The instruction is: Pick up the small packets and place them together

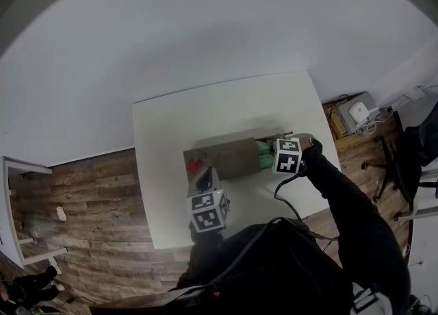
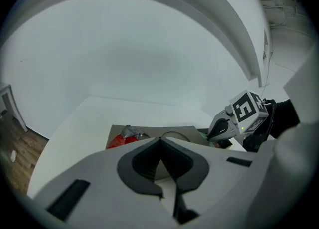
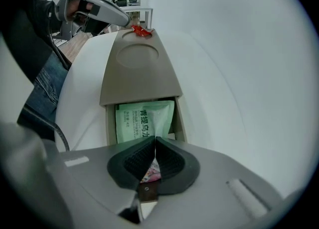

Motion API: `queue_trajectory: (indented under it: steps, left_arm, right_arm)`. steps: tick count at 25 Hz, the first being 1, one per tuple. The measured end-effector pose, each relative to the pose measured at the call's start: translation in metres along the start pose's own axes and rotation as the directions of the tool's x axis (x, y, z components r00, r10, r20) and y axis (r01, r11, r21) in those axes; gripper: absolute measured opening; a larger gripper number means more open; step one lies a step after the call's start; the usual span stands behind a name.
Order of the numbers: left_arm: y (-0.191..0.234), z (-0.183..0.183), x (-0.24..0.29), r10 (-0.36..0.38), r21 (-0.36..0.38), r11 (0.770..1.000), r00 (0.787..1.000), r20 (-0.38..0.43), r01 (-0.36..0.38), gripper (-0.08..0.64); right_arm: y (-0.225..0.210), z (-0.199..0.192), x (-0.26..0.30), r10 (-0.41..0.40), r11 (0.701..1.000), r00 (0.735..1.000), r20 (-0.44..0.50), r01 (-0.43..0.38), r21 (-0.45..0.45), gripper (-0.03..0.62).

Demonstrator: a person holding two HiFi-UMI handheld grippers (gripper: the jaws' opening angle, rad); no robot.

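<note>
Two loose: green packet (image 3: 142, 121), open end of tray (image 3: 137, 81); red packet (image 3: 141, 31), far end.
Right gripper (image 3: 154, 148): clamped on pink packet (image 3: 152, 173).
Left gripper (image 2: 160, 146): closed, empty.
Handling: I judge them light, limp, slick; pinch an edge.

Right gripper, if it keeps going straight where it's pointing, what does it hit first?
Probably the green packet in the tray's open compartment, right ahead of its tips; depth is unclear.

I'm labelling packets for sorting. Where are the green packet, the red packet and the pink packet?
green packet (image 3: 144, 119): right gripper view, middle of its printed face.
red packet (image 3: 141, 32): right gripper view, its crumpled middle.
pink packet (image 3: 152, 173): right gripper view, the small visible sliver.
</note>
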State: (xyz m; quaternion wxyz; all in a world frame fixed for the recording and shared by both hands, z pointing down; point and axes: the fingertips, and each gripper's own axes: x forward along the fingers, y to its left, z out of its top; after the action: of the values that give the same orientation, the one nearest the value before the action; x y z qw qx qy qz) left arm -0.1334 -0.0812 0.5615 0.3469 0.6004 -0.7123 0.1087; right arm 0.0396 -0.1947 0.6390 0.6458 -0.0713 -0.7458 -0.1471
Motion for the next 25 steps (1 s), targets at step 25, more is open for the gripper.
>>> queue_trajectory:
  steps: [25]
  left_arm:
    - [0.011, 0.002, -0.02, 0.041, -0.024, 0.999, 0.998, 0.045, -0.04, -0.002]
  right_arm:
    - [-0.044, 0.048, -0.077, -0.184, 0.982, 0.971, 0.149, 0.187, -0.007, 0.008]
